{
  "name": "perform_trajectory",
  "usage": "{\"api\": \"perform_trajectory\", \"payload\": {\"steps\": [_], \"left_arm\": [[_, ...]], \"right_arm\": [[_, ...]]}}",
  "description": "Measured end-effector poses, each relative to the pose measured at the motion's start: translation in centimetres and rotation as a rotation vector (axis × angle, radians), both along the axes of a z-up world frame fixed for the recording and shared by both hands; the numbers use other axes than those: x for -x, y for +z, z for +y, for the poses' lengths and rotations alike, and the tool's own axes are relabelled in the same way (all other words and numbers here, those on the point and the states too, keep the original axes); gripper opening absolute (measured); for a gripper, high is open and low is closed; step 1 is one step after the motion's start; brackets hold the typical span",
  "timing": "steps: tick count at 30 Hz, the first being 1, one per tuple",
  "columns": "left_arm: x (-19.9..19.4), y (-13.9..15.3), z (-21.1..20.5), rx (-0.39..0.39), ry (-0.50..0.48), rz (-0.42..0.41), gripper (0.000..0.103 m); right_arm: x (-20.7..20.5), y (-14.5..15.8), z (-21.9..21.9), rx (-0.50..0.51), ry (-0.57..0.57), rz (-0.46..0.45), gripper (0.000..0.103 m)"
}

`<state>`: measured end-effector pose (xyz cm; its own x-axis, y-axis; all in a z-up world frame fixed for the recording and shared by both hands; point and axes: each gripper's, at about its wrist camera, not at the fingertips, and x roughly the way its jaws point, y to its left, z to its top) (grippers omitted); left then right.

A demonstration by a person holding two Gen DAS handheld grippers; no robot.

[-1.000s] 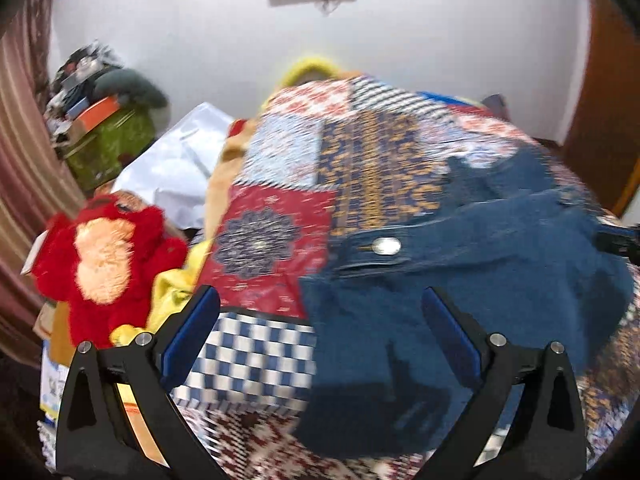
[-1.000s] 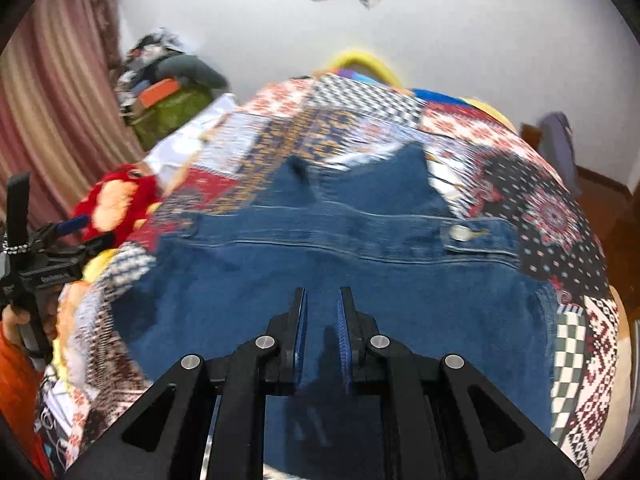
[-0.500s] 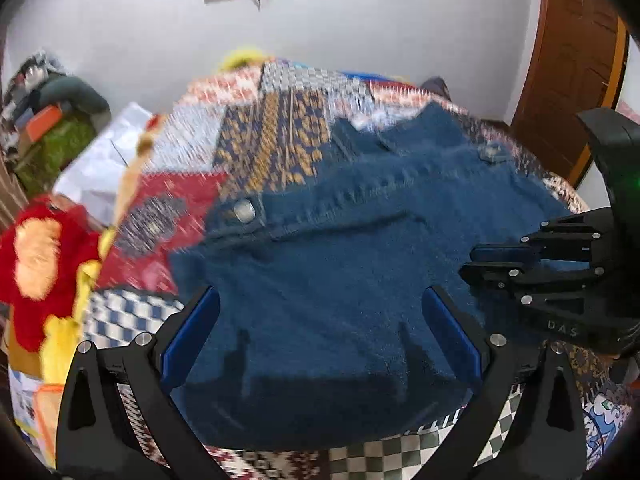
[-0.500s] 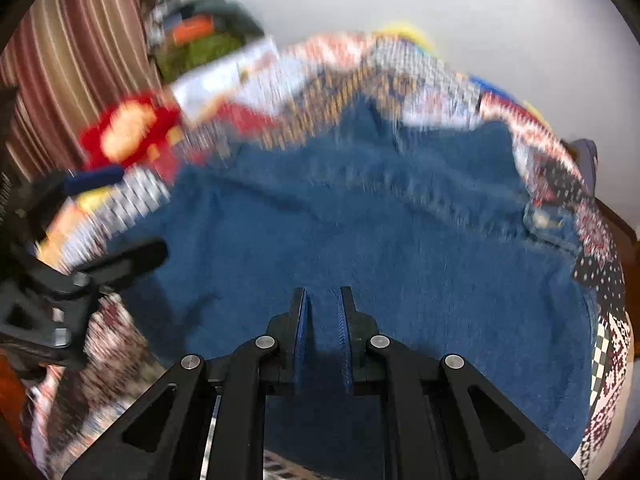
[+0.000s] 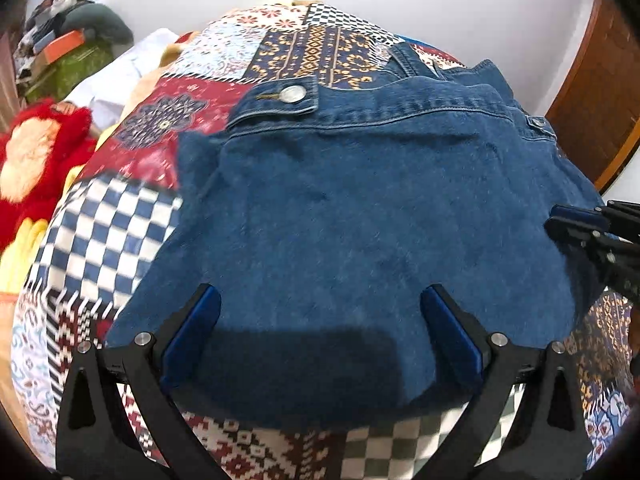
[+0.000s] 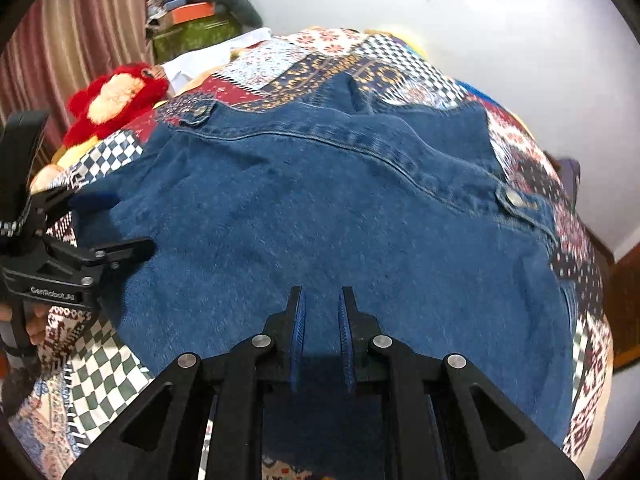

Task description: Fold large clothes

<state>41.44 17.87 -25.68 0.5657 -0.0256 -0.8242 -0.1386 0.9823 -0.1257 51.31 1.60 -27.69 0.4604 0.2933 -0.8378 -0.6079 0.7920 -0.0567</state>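
Note:
A blue denim jacket (image 5: 360, 220) lies spread flat on a patchwork quilt (image 5: 108, 232), its buttoned waistband at the far side. My left gripper (image 5: 320, 294) hangs open and wide just above the jacket's near edge, with denim under both fingers and nothing gripped. In the right wrist view the jacket (image 6: 320, 220) fills the middle. My right gripper (image 6: 322, 292) points down at the jacket's near part with its jaws shut and nothing between them. The left gripper (image 6: 120, 222) shows at the jacket's left edge, and the right gripper (image 5: 560, 218) shows at its right edge.
A red plush toy (image 5: 36, 160) lies off the bed's left side, with a white sheet and a pile of boxes and clothes (image 5: 68, 52) behind it. A wooden door (image 5: 600, 100) stands at the right. Striped curtains (image 6: 60, 40) hang at the left.
Both grippers have come down closer to the jacket. The left one has swung from the quilt's left side to over the jacket's near edge. Left stays open, right stays shut.

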Motion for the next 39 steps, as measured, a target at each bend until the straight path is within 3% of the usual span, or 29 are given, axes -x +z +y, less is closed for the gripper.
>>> {"api": "perform_trajectory", "payload": {"steps": [3, 6, 9, 10, 11, 13, 15, 18, 21, 28, 33, 39], "left_arm": [[1.0, 0.3, 0.2, -0.028, 0.012, 0.004, 0.103], [1.9, 0.5, 0.3, -0.090, 0.024, 0.007, 0.103], [2.6, 0.3, 0.8, -0.129, 0.044, 0.021, 0.103], [3.0, 0.3, 1.0, -0.137, 0.056, 0.024, 0.103], [3.3, 0.3, 1.2, -0.135, 0.062, 0.024, 0.103], [3.8, 0.4, 1.8, -0.109, 0.081, 0.024, 0.103], [4.2, 0.3, 2.4, -0.105, 0.112, 0.030, 0.103], [5.4, 0.2, 4.1, -0.099, 0.185, 0.045, 0.103], [6.6, -0.1, 6.1, -0.084, 0.270, 0.065, 0.102], [9.9, 1.9, 7.4, -0.049, 0.322, 0.010, 0.102], [10.1, 3.6, 6.3, 0.070, 0.300, -0.045, 0.102], [8.1, 2.9, 3.8, 0.244, 0.242, -0.040, 0.102]], "right_arm": [[-0.2, -0.7, -1.2, 0.081, -0.055, 0.001, 0.012], [-0.2, -0.8, -3.0, 0.031, -0.058, 0.027, 0.012], [0.0, -0.9, -4.1, 0.101, -0.092, -0.017, 0.017], [0.2, -0.8, -4.4, 0.102, -0.096, -0.024, 0.031], [0.2, -0.7, -4.7, 0.111, -0.111, -0.037, 0.059], [0.3, -0.7, -5.9, 0.178, -0.173, -0.111, 0.091], [0.4, -0.8, -7.3, 0.188, -0.190, -0.126, 0.092], [0.2, -0.6, -10.2, 0.104, -0.228, -0.056, 0.092], [0.6, -0.1, -11.8, 0.123, -0.260, -0.071, 0.092], [1.1, 0.8, -14.1, 0.071, -0.312, -0.021, 0.092], [2.2, 2.7, -13.4, 0.035, -0.302, -0.064, 0.092], [3.4, 5.3, -10.5, -0.024, -0.240, -0.127, 0.093]]}}
